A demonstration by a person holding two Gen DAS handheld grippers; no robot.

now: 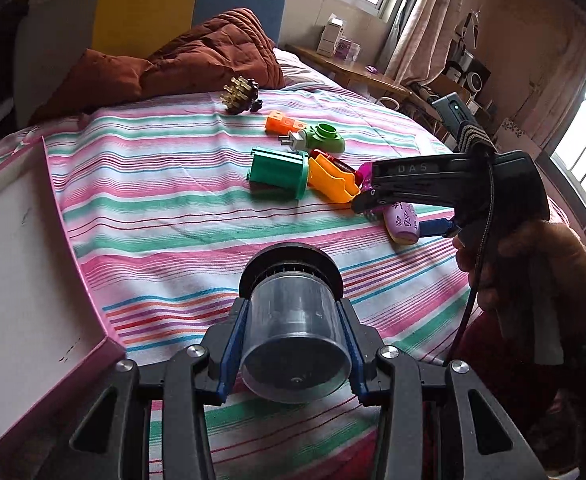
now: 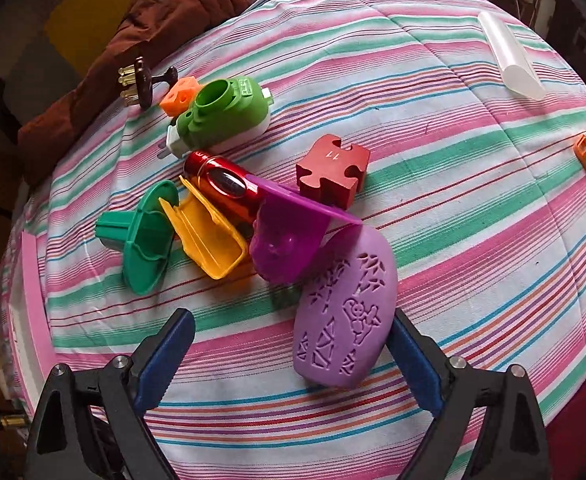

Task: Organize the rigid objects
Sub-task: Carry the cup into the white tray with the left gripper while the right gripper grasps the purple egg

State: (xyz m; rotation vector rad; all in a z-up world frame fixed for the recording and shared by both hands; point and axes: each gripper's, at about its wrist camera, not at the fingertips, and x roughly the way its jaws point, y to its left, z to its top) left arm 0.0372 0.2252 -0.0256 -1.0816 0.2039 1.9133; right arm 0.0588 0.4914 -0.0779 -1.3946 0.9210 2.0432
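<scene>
Clear cup [image 1: 296,344] is clamped in left tool [image 1: 293,354]; right tool [image 2: 289,364] is held wide open, empty, over purple oval [image 2: 345,312] on bed [image 2: 473,200].

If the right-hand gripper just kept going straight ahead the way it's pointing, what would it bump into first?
Most likely the lilac embossed oval piece: it lies between the open fingers of the right gripper, close ahead. Beyond it sits the magenta piece. Depth is hard to judge, so the gripper might pass just above.

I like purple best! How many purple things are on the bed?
2: the embossed purple oval piece nearest the right gripper, and the magenta scoop-shaped piece leaning over it. Others may be hidden.
</scene>
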